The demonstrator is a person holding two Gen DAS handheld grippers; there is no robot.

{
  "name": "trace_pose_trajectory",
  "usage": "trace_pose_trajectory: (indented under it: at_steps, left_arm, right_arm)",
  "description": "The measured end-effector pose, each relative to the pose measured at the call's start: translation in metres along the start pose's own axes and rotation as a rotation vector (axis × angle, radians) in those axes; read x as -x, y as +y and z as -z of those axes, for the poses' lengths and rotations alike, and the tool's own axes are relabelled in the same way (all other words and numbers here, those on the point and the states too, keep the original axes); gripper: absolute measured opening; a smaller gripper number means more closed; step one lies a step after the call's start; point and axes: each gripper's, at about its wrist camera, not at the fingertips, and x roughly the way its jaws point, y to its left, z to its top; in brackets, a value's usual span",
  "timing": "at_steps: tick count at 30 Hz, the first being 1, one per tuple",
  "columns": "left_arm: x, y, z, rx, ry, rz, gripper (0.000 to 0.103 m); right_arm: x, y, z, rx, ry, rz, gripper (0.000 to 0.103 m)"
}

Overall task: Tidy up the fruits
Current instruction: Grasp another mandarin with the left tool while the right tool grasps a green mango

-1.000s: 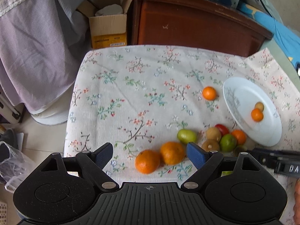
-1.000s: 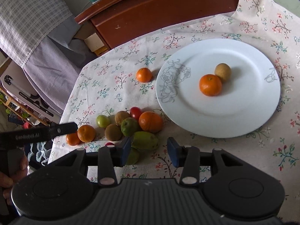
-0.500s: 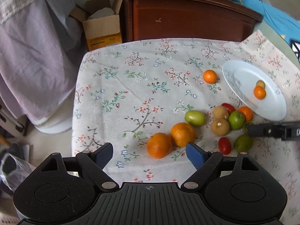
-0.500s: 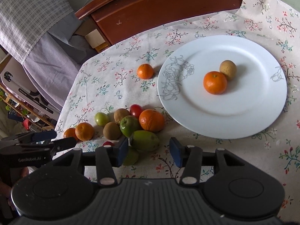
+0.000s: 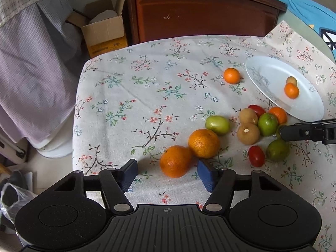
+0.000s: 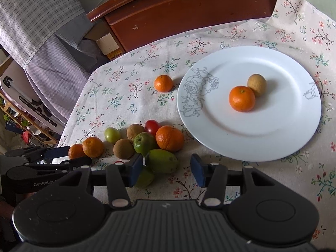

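On the floral tablecloth, two big oranges lie side by side. My left gripper [image 5: 168,174] has the nearer orange [image 5: 176,161] partly between its blue pads; its jaws are closing and neither pad touches the fruit. My right gripper [image 6: 167,169] is open around a large green fruit [image 6: 161,160], with a gap at the right pad. Behind that fruit sits a cluster of an orange [image 6: 169,138], a green fruit [image 6: 145,143], brown fruits [image 6: 124,148] and a red tomato [image 6: 152,126]. The white plate [image 6: 252,142] holds a small orange [image 6: 241,98] and a brown fruit [image 6: 256,84].
One small orange [image 6: 163,83] lies alone left of the plate. A dark wooden cabinet [image 5: 201,14] stands behind the table, with a cardboard box [image 5: 105,33] and hanging cloth [image 5: 31,73] to the left. The table's left edge drops to the floor.
The left jaws have narrowed around the nearer big orange, and the left view has shifted so that the fruit sits more central. The right jaws have widened slightly; the right hand stayed put.
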Motion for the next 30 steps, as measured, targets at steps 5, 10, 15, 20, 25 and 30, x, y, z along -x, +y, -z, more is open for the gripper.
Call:
trace_pose_trajectory:
  at_steps: [5,10,15,20,25,30]
  left_arm:
    - [-0.001,-0.004,-0.002,-0.006,-0.012,0.01,0.053]
    - [-0.002,-0.005,-0.002,-0.009,-0.02,0.011,0.053]
    - [0.0,-0.007,-0.002,-0.011,-0.031,0.032,0.034]
    - [0.001,-0.01,-0.002,-0.013,-0.035,0.031,0.029]
    - [0.005,-0.01,-0.004,0.003,-0.028,0.036,0.029]
    - [0.013,-0.013,-0.009,-0.004,-0.045,0.04,0.029]
  right_arm:
    - [0.0,0.001,0.002,0.0,-0.01,-0.002,0.047]
    - [0.0,0.002,0.002,0.007,-0.015,-0.008,0.043]
    - [0.001,0.006,0.003,0.034,-0.023,-0.011,0.038]
    - [0.001,0.005,0.002,0.028,-0.021,-0.006,0.035]
    - [0.003,0.006,0.001,0.029,-0.022,-0.004,0.034]
    - [0.011,0.006,-0.004,0.017,-0.043,-0.035,0.034]
